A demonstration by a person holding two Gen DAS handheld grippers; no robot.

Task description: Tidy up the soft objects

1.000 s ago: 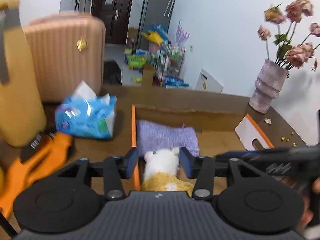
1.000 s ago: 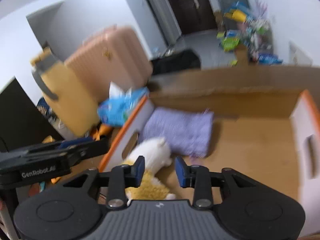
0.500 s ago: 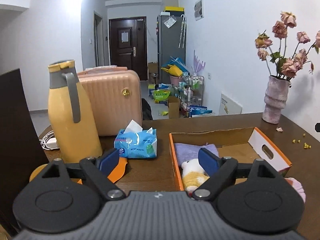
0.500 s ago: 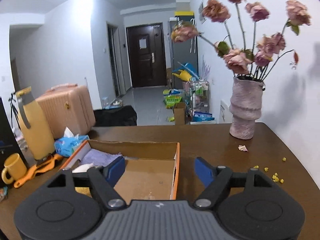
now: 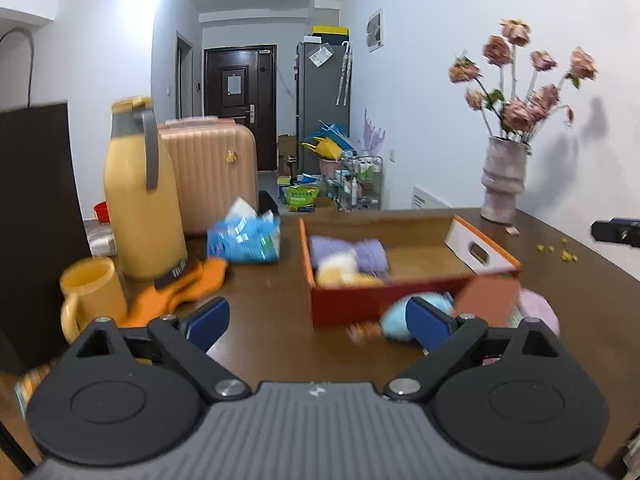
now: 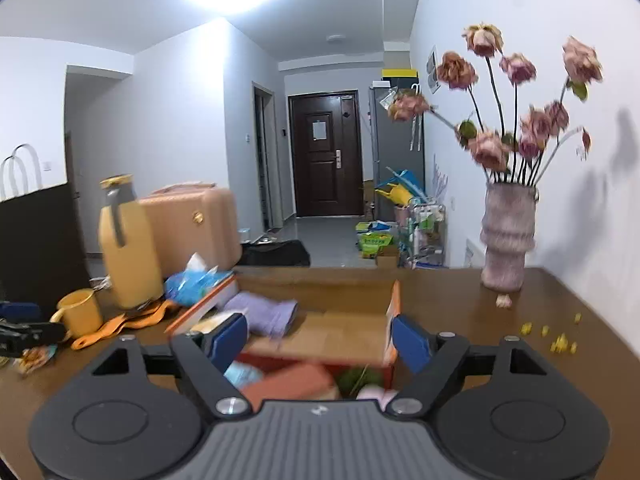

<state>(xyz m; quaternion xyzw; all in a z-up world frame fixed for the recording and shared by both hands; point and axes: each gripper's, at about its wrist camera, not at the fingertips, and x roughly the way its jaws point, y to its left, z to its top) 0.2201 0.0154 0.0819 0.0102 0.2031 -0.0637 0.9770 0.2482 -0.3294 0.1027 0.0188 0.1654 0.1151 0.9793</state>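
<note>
My left claw and right claw both gape wide, holding nothing. In the cardboard box lie a folded purple towel and a white-yellow plush. A blurred blue soft toy sits on the desk at the box's 6 o'clock wall; tissues at 10.

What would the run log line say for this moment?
left hand-held gripper: open, empty | right hand-held gripper: open, empty | box: purple towel, white-yellow plush inside | blue plush: outside, in front
</note>
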